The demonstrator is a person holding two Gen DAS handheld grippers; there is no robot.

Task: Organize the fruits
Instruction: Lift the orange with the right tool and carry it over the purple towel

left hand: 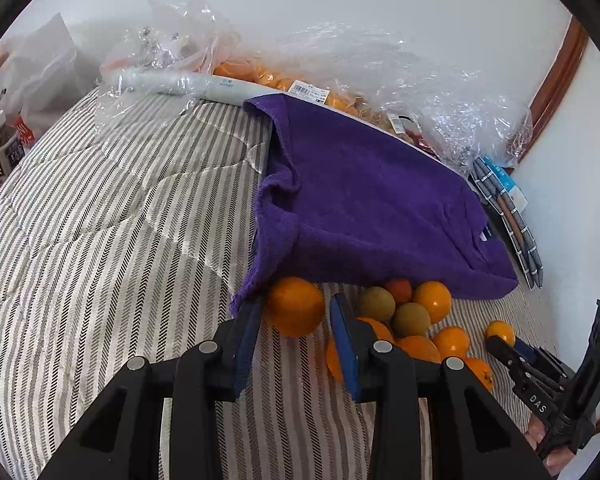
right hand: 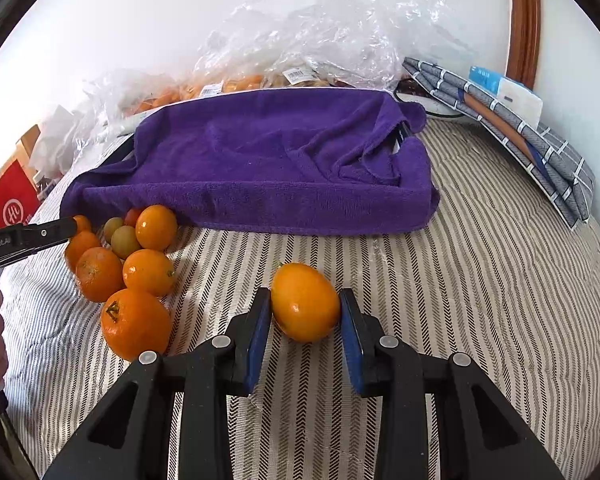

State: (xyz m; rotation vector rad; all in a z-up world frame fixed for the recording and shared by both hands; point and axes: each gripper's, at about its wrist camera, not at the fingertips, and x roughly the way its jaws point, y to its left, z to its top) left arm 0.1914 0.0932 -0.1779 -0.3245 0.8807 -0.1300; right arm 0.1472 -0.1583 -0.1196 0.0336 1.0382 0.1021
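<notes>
My left gripper (left hand: 296,304) is shut on a large orange (left hand: 294,316) at the near left corner of a purple towel (left hand: 372,200), with both blue pads against the fruit. To its right lies a pile of oranges (left hand: 432,300) with two greenish fruits (left hand: 380,304). In the right wrist view my right gripper (right hand: 305,296) is shut on a single orange (right hand: 305,308), low over the striped bedspread (right hand: 480,280) and in front of the towel (right hand: 260,160). The pile (right hand: 136,320) lies to its left, where the left gripper's finger (right hand: 40,236) reaches in.
The towel covers a flat box-like shape. Behind it are crumpled clear plastic bags (left hand: 420,92) holding more orange fruit. Folded grey checked cloths (right hand: 520,132) lie at the right by the wall. A drink bottle (left hand: 0,144) and a red box (right hand: 12,200) stand at the left.
</notes>
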